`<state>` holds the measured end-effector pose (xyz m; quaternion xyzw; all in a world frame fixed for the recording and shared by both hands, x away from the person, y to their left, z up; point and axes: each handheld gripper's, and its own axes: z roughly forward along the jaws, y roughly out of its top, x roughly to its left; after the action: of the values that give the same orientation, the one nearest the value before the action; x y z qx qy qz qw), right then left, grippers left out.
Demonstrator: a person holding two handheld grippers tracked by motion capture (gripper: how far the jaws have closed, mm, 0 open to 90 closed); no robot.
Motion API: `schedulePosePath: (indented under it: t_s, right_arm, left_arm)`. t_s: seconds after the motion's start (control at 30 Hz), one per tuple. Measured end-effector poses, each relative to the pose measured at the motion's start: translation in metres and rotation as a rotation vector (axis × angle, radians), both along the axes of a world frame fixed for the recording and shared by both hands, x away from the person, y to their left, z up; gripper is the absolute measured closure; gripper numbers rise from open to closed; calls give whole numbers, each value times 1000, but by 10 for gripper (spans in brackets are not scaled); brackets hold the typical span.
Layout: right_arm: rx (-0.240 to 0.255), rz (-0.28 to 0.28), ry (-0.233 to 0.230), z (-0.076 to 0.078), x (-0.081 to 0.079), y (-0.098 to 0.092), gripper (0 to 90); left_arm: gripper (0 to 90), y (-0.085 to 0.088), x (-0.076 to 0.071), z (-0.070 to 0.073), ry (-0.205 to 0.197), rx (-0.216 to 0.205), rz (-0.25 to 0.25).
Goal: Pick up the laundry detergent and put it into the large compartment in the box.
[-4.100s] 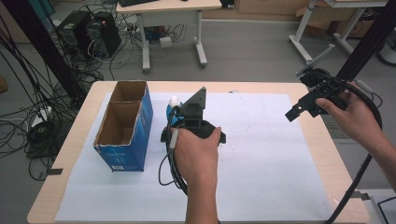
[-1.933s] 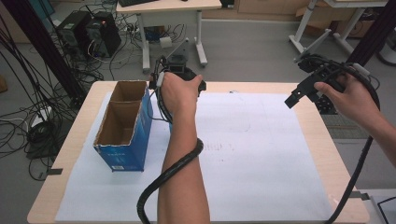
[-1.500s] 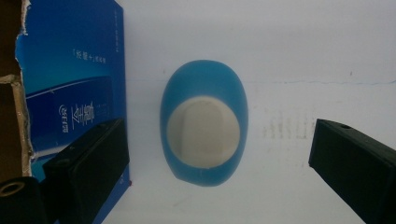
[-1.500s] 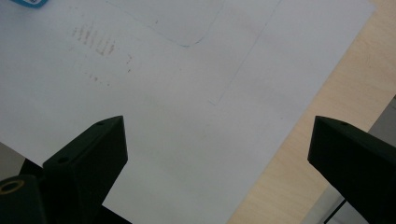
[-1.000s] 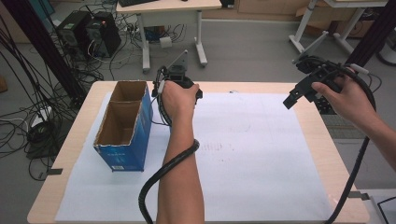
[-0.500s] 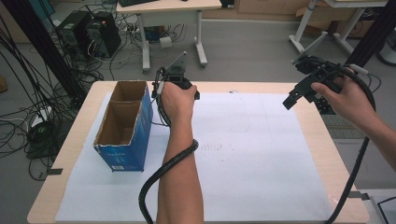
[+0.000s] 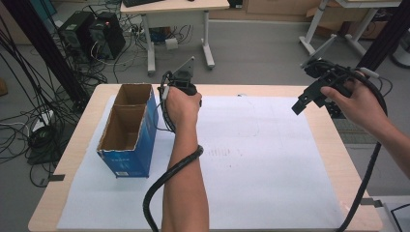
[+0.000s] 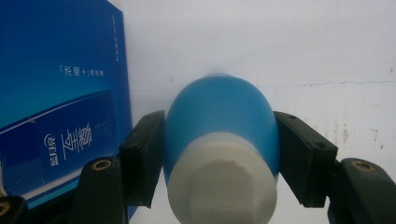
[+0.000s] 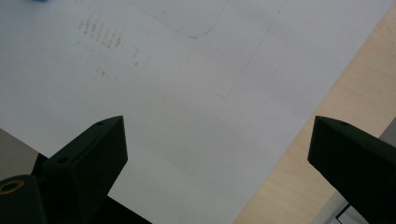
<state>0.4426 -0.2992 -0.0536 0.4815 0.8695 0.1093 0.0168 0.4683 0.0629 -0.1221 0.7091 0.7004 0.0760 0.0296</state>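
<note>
While the left gripper point(image 8: 219, 154) clamps a blue bottle with a white cap point(image 8: 220, 140) just beside the blue cardboard box point(image 7: 128, 130) at the table's far edge, the right gripper point(image 9: 219, 154) hangs above the white paper sheet point(image 9: 187, 116), jaws wide apart, holding nothing.
</note>
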Motion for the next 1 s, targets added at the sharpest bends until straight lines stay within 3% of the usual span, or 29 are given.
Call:
schedulePosePath:
  t_s: [0.37, 0.53, 0.83, 1.0]
  right_arm:
    - [2, -8, 9, -3, -1, -5, 48]
    - [-3, -8, 8, -3, -3, -3, 48]
    - [-1, -8, 1, 0, -9, -3, 48]
    - [-13, -5, 7, 1, -11, -2, 48]
  left_arm:
    - [385, 1, -2, 2, 0, -8, -16]
    - [385, 2, -4, 10, 1, -26, -23]
    - [385, 3, -16, 51, -17, -32, -33]
    - [385, 3, -23, 81, -28, -9, -39]
